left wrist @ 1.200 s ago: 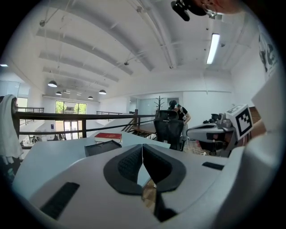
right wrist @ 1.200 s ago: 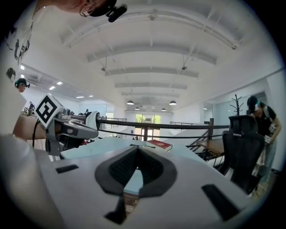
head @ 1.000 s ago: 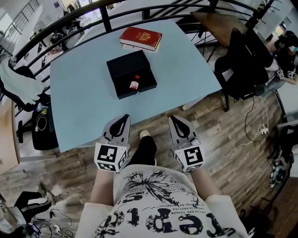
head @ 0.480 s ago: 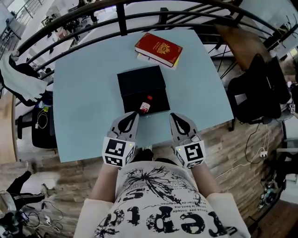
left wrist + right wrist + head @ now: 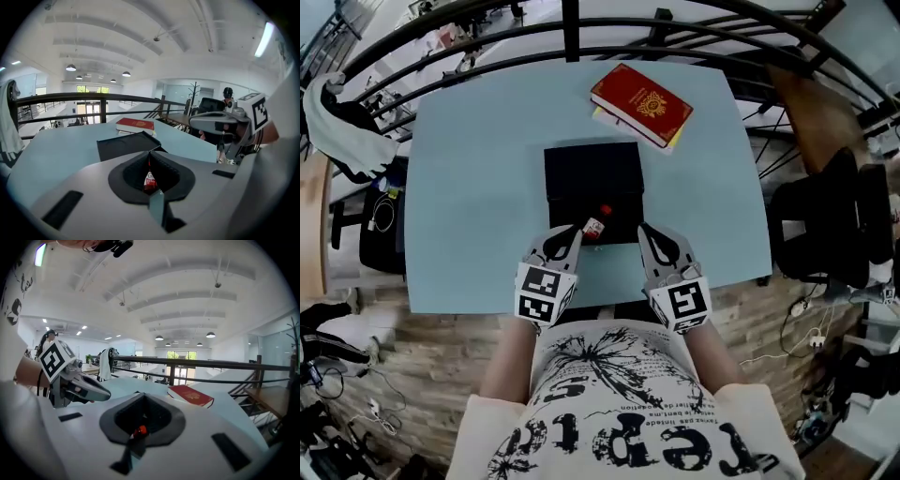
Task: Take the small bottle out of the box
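A small bottle [image 5: 596, 225] with a red cap and white label lies at the near edge of the flat black box [image 5: 591, 178] on the light blue table [image 5: 469, 206]. My left gripper [image 5: 575, 232] is shut and empty, its tip just left of the bottle and a little short of it. In the left gripper view the bottle [image 5: 149, 180] shows through the gap behind the closed jaws. My right gripper [image 5: 643, 231] is also shut and empty, at the box's near right corner. In the right gripper view only the bottle's red cap [image 5: 139, 430] shows.
A red book [image 5: 642, 101] lies on a yellow one at the table's far right, behind the box. A dark railing [image 5: 572, 19] runs along the far side. The table's near edge [image 5: 581, 295] is under my grippers, with wood floor and cables below.
Both grippers have moved forward from off the table's near edge up to the front of the box. The bottle has stayed in place on the box.
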`<action>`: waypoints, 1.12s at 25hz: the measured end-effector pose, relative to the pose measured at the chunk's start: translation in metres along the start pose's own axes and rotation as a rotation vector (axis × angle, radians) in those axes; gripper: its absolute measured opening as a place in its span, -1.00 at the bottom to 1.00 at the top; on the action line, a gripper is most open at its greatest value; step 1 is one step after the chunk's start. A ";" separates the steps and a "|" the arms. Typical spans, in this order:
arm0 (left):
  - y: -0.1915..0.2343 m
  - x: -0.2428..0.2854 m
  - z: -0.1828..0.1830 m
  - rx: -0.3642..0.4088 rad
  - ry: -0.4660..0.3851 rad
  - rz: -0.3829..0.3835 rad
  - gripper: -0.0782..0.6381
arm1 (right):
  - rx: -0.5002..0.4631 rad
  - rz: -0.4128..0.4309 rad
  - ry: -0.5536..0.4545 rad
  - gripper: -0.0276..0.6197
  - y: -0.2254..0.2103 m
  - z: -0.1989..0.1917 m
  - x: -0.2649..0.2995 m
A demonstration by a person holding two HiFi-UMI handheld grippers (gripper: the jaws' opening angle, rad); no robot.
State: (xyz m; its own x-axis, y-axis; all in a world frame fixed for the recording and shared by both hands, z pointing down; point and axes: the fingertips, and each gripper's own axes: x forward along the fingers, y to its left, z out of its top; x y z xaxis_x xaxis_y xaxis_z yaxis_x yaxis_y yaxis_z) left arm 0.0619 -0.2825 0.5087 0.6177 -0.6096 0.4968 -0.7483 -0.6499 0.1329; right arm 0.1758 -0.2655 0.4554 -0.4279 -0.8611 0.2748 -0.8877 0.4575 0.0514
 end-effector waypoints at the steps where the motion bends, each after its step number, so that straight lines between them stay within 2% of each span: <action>1: 0.000 0.007 -0.005 -0.009 0.027 0.006 -0.72 | 0.000 0.017 0.007 -0.88 -0.003 -0.002 0.003; 4: -0.003 0.032 -0.024 -0.034 0.135 0.015 -0.72 | 0.000 0.071 0.028 -0.88 -0.011 -0.007 0.010; 8: -0.005 0.065 -0.042 -0.020 0.258 0.049 -0.71 | -0.004 0.126 0.050 -0.88 -0.027 -0.013 0.014; 12: -0.005 0.090 -0.055 -0.007 0.352 0.073 -0.50 | -0.003 0.158 0.070 -0.88 -0.040 -0.019 0.016; 14: -0.005 0.099 -0.061 -0.008 0.388 0.074 -0.45 | -0.004 0.165 0.077 -0.88 -0.047 -0.022 0.015; 20: -0.012 0.123 -0.081 0.017 0.508 0.021 -0.14 | 0.006 0.168 0.093 -0.88 -0.065 -0.029 0.016; 28: -0.003 0.137 -0.113 0.039 0.656 0.024 -0.10 | 0.010 0.157 0.084 -0.88 -0.080 -0.026 0.017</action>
State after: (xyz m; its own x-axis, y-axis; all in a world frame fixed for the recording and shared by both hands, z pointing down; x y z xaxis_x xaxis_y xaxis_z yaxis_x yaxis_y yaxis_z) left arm 0.1212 -0.3127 0.6737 0.3165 -0.2290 0.9205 -0.7431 -0.6630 0.0906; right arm 0.2444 -0.3111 0.4804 -0.5459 -0.7576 0.3578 -0.8130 0.5822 -0.0076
